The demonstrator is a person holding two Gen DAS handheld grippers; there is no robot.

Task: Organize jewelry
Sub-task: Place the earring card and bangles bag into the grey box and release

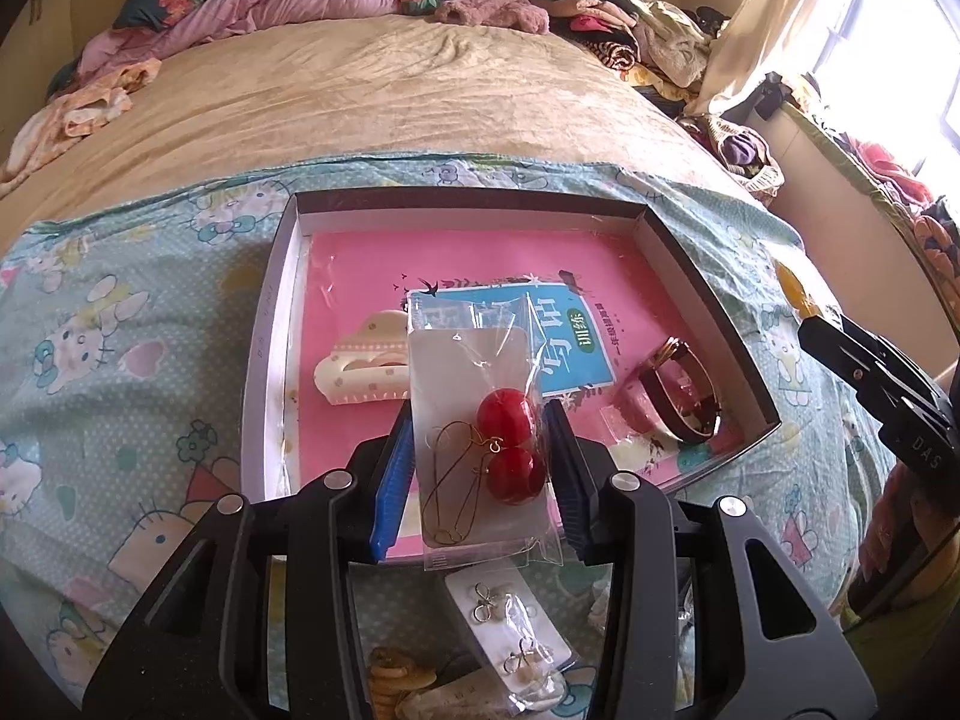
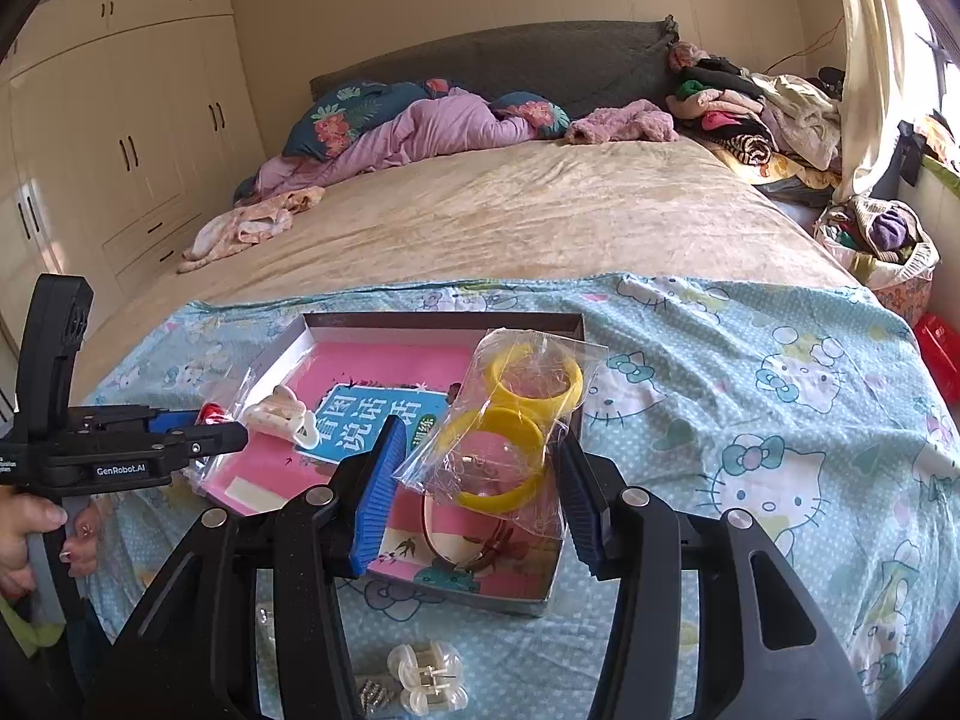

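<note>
Here, my left gripper (image 1: 480,468) is clamped on a clear packet of red bead earrings (image 1: 483,450); the blue pads (image 1: 393,480) press its two side edges, and the packet stands up between them over the near edge of the shallow box (image 1: 474,199). My right gripper (image 2: 474,480) pinches a clear bag of yellow bangles (image 2: 510,426) the same way, its pads (image 2: 378,486) against the bag's sides, held above the right part of the box.

Inside the box, a pink book with a blue label (image 1: 516,276) covers the floor. A cream hair claw (image 1: 360,369) lies on its left side, and a dark bracelet with a gold rim (image 1: 684,396) lies at the right, near the front corner.

In front of the box, on the cartoon-cat sheet (image 1: 120,324), a card of small silver earrings in a sleeve (image 1: 510,636) rests just below my left jaws. Beside it sits a heap of pale beaded pieces (image 1: 390,681). The right wrist view shows a small white clip (image 2: 427,684) lying nearest me.

A hand (image 2: 42,540) grips my left gripper's handle at the far left of that view. Beyond the sheet stretches a beige bedspread (image 2: 510,210), with pillows and a pile of clothes at the far end.
</note>
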